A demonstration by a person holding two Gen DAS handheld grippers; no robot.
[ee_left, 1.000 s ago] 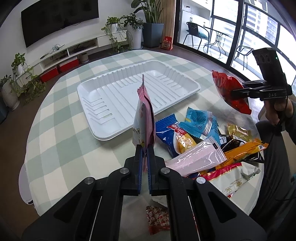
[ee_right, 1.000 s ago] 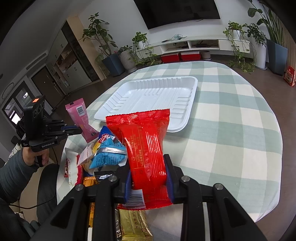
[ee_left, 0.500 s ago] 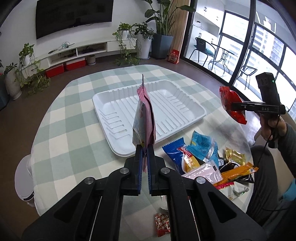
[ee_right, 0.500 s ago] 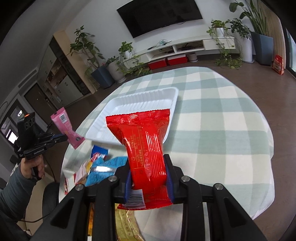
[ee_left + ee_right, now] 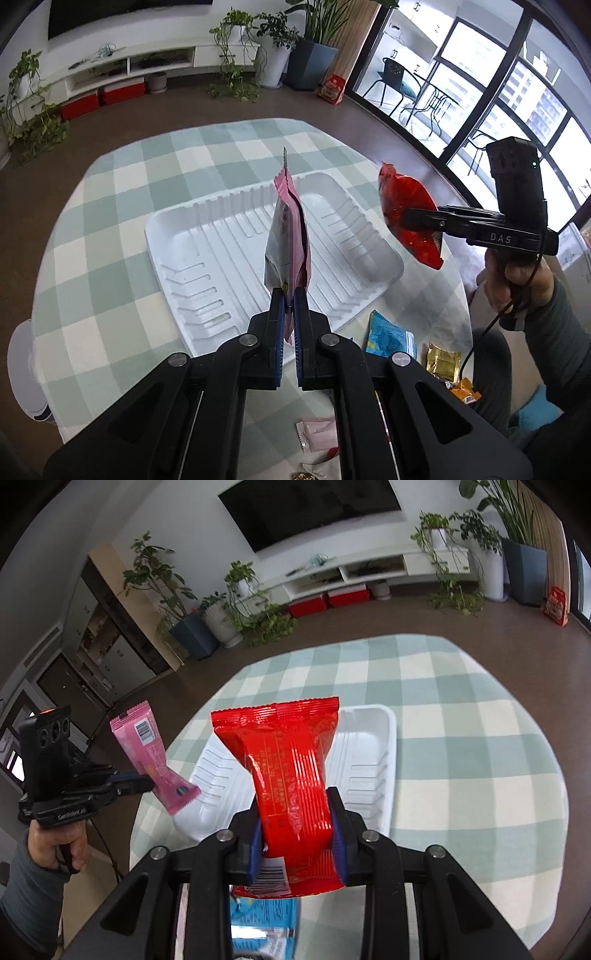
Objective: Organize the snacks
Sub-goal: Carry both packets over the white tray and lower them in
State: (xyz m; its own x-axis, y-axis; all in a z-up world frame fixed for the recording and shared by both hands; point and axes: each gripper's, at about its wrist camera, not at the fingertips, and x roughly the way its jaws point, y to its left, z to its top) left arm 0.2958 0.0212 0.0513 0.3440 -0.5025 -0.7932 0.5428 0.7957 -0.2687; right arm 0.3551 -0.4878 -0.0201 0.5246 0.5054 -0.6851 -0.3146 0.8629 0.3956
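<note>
left claw (image 5: pixel 290 306) closed on pink packet (image 5: pixel 289 236), held edge-up over white tray (image 5: pixel 207 266) | right claw (image 5: pixel 297 834) clamped on red packet (image 5: pixel 286 760), seemingly above tray's right rim | other snacks (image 5: pixel 388 338) on checked counter (image 5: pixel 110 229), near right

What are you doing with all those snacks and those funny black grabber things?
A person is sorting snacks with a gripper in each hand. The left gripper is shut on a pink packet, and the right gripper is shut on a red packet. Both are held up above the white tray, which has nothing in it yet. More snacks lie on the checked tablecloth.
</note>
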